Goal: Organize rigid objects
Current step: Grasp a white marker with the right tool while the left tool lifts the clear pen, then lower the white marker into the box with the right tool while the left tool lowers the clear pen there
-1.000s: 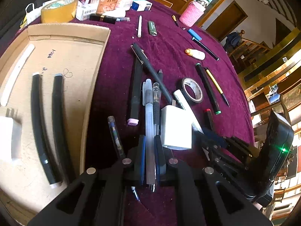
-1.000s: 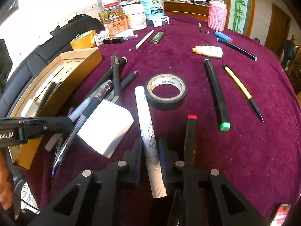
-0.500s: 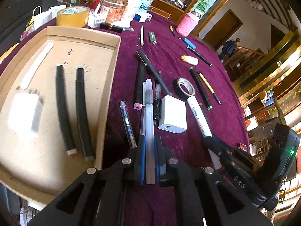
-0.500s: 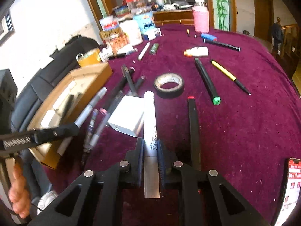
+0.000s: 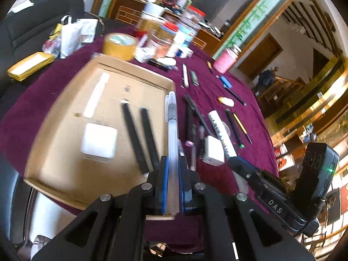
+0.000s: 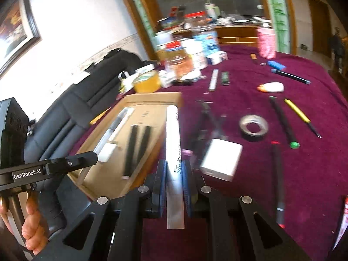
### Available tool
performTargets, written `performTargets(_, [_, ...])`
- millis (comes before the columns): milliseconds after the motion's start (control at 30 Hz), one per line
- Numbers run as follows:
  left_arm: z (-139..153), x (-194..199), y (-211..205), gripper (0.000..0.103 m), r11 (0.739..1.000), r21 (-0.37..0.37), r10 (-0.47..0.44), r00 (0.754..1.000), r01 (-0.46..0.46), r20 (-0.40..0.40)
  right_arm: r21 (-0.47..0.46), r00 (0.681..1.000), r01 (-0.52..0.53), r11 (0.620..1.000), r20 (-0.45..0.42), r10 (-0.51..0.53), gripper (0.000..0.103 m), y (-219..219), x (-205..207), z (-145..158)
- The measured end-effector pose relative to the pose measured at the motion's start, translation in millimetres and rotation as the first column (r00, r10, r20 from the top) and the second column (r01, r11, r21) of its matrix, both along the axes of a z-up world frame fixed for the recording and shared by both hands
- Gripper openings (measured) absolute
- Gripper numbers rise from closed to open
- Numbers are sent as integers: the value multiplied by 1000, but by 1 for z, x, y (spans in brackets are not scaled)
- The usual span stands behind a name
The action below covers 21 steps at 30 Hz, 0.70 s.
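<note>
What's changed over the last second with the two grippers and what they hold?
Both grippers lifted off the cloth and swung toward the cardboard tray. The left gripper still clamps the clear pen, the right gripper the white marker. The tray's contents haven't moved.

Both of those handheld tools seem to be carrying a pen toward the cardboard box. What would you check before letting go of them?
1. Left tool grips the clear pen firmly: ok, fingers closed on its barrel.
2. Right tool grips the white marker: ok, clamped between both fingers.
3. Clear pen is over the cardboard box: cannot tell, it lines up with the box's right wall.
4. White marker is over the box: cannot tell, it appears near the box's right edge.
5. Free floor in the box: ok, bare cardboard beside the two black sticks and white adapter.
6. Picture sharpness: not ok, both views are blurred.
</note>
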<state>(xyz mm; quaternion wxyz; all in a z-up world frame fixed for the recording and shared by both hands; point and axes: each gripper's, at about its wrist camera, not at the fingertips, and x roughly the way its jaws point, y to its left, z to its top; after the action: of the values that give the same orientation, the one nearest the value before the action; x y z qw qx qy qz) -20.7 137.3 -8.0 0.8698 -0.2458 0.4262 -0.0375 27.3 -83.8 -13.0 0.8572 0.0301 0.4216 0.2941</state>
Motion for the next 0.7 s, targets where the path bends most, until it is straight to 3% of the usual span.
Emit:
performTargets(333, [-19,4,76,8,991,19,132,989,-131,-62,-36,990,-119,992,-77,116,16,90,16,-22])
performTargets(700, [-49,13,101,8,990,34,143,980,-140,-138,-142,978,-164,976,-151,142,16,151,21,-47])
